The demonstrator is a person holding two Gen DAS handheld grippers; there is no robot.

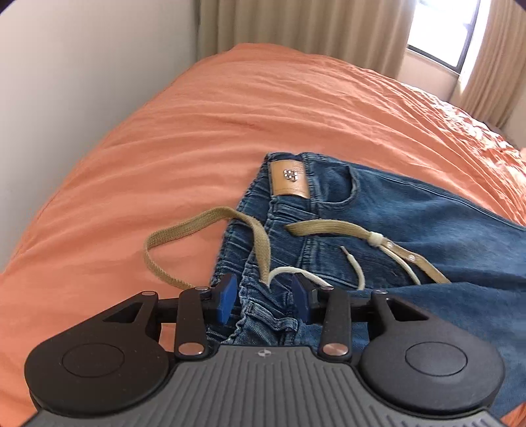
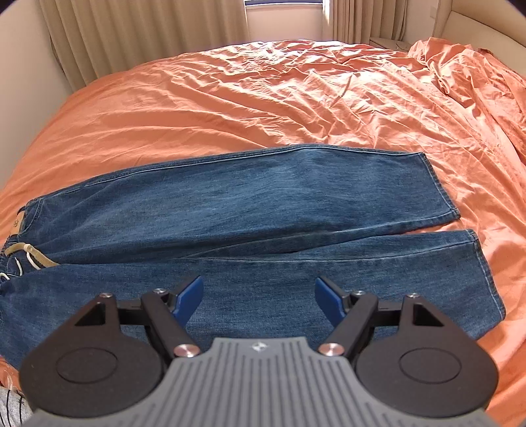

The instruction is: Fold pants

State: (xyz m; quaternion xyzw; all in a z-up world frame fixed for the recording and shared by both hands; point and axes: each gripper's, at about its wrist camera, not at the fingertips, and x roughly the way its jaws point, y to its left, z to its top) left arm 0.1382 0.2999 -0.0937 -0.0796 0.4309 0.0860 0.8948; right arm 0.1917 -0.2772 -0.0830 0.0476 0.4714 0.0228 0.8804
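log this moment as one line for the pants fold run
stage: jeans lie lengthwise on orange bed, legs side by side | left gripper: open over waistband | right gripper: open over leg | held: nothing

One pair of jeans [image 2: 250, 210], two legs, lying ahead of the right gripper [image 2: 259, 300] fingers; one tan leather patch [image 1: 289, 179] beyond the left gripper [image 1: 264, 297] fingers; one tan drawstring [image 1: 210, 230], two ends showing; one white cord [image 1: 358, 272] just past the fingers; two grippers, two blue pads [image 1: 227, 300] each; one orange bedsheet [image 2: 230, 98]; one window [image 1: 440, 29].
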